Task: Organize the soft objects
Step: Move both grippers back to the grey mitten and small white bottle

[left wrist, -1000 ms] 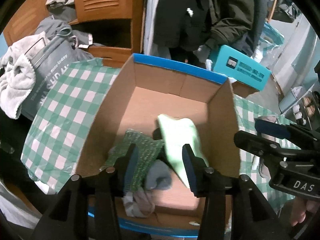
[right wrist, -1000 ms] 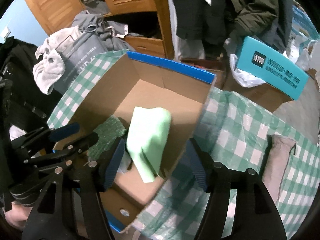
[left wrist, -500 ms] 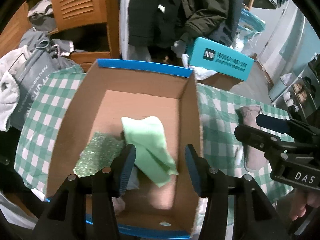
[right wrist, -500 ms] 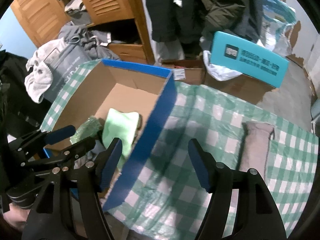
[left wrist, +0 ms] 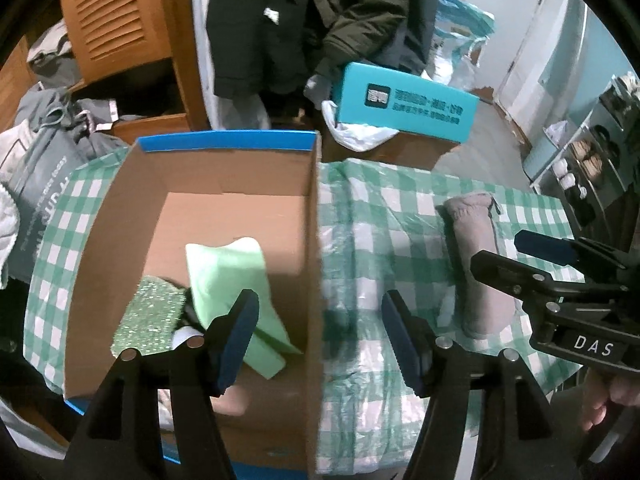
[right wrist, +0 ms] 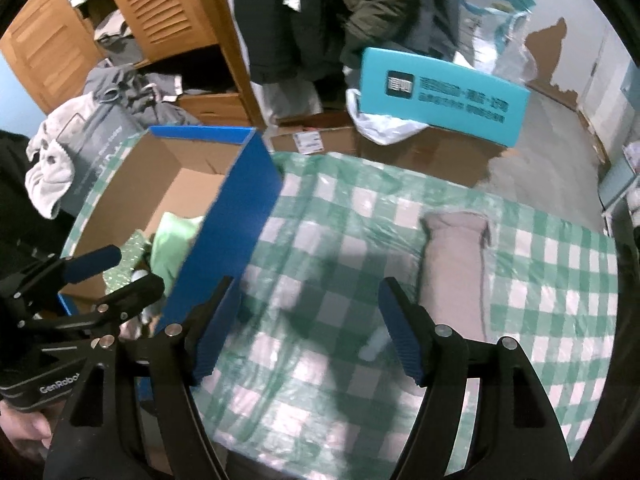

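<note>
Right gripper (right wrist: 310,328), jaws wide and empty, hangs over the checked cloth (right wrist: 320,264). Left gripper (left wrist: 320,334), jaws opening with nothing gripped, straddles the box wall (left wrist: 312,240). The grey pouch (right wrist: 454,272) lies ahead and right of the right gripper's jaws, long axis running near to far, nearer the right hand.

Teal carton (left wrist: 404,104) on brown boxes, dark coats (right wrist: 320,12) beside a louvered wooden cabinet (left wrist: 120,28)

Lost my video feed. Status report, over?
Left gripper opening, empty; right gripper open, empty. Grey roll lies on checked cloth, outside box. Nothing in the way.
</note>
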Available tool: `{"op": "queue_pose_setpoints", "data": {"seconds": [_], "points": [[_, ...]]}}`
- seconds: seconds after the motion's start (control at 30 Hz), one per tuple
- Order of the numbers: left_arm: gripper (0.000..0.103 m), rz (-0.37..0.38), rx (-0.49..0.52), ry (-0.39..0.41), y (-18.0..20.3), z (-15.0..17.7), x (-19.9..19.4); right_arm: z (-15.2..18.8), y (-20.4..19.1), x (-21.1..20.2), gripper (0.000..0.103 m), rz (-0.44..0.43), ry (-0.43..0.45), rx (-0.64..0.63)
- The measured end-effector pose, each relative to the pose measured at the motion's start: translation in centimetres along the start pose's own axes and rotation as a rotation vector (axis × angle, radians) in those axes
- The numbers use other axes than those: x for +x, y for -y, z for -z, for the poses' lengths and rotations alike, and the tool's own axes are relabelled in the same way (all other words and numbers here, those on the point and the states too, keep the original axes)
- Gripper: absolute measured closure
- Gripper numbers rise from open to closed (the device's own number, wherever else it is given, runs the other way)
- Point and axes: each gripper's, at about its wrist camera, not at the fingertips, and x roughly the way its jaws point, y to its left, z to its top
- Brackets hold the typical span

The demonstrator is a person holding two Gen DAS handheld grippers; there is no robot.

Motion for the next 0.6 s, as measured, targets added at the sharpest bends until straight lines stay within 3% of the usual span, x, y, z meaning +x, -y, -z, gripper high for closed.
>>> {"op": "queue_pose_setpoints", "data": {"seconds": [0.17,0.3,0.6], "points": [[0.037,0.017,0.039,-0.024,2.5,-0.3,1.0,0.8,2.2,-0.1,0.031,0.012,-0.012,0.034],[0.028,0.019,0.076,-0.031,4.4,-0.4,1.7,1.5,4.2,0.1,0.031,0.033,-0.023,0.059],[0.028,0.030,0.126,-0.081,7.1,-0.5,4.2,3.1,8.6,1.1,0.031,0.077,-0.065,0.128]]}}
